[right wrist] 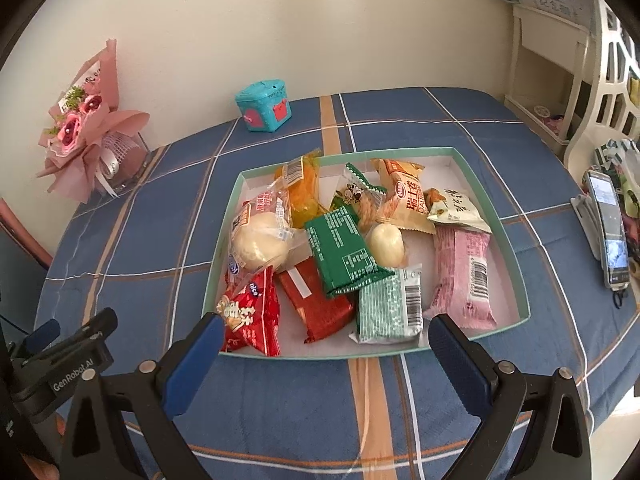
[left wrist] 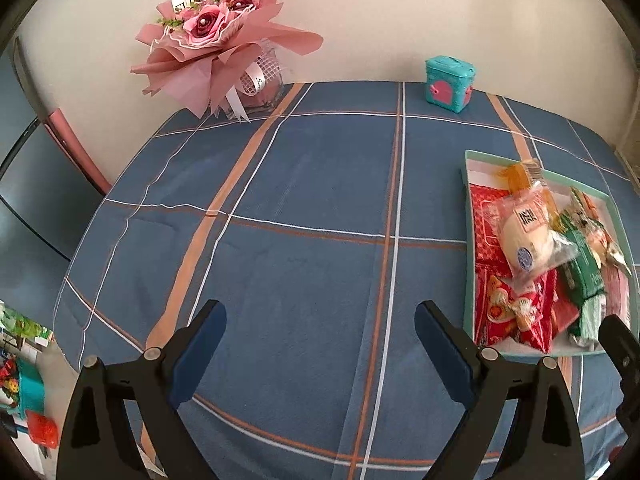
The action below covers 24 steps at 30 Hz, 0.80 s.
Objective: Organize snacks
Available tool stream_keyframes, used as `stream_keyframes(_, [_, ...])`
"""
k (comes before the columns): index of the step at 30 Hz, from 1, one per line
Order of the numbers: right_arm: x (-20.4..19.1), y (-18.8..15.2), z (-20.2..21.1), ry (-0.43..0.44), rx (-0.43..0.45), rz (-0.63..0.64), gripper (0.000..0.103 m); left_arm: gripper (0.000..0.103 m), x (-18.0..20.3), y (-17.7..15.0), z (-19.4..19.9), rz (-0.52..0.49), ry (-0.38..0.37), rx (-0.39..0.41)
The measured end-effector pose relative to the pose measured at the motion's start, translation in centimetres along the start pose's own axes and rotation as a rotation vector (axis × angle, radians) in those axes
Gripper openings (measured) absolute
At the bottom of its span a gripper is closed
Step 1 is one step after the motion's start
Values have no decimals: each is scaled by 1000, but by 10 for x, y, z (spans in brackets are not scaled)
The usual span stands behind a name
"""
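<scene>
We have a shallow tray [right wrist: 516, 276] with a teal rim on the blue plaid tablecloth [left wrist: 304, 200], all the snacks piled inside it. Open cloth runs wide to the left of the tray and in front of it; the right rim sits nearer the table edge, where a phone [right wrist: 610, 232] stands propped. Far edge, against the wall: one bouquet [left wrist: 208, 32] in a clear vase at left, one small teal box [left wrist: 450, 84] further right, both well apart from the tray.

Left gripper [left wrist: 320, 344] hovers over bare cloth, tray just off its right side, jaws spread wide, nothing between them. Right gripper [right wrist: 326, 354] faces the tray's near rim head-on, fingers spread to roughly straddle the near wall, also holding nothing. Each gripper shows at the edge of the other's view, so they sit side by side.

Snack count, right wrist view: we make it about eleven packets, though overlap makes that uncertain. Two red [right wrist: 252, 316], two green [right wrist: 344, 256], one pink [right wrist: 464, 276], one orange jelly [right wrist: 302, 192], one round bun in clear wrap [right wrist: 260, 240], the rest mixed small wrappers.
</scene>
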State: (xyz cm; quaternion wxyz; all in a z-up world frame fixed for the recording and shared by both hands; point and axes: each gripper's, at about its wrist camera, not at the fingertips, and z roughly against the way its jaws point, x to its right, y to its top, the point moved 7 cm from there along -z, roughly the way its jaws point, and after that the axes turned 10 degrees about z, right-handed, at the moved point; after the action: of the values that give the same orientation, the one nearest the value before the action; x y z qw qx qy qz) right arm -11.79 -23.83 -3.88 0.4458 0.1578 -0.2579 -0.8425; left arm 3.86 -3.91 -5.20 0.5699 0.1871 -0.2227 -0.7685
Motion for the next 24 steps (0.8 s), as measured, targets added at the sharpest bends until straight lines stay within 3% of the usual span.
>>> stream_keyframes(24, [-6, -8, 20, -33, 22, 71, 103, 95, -15, -18, 22, -3, -9, 1])
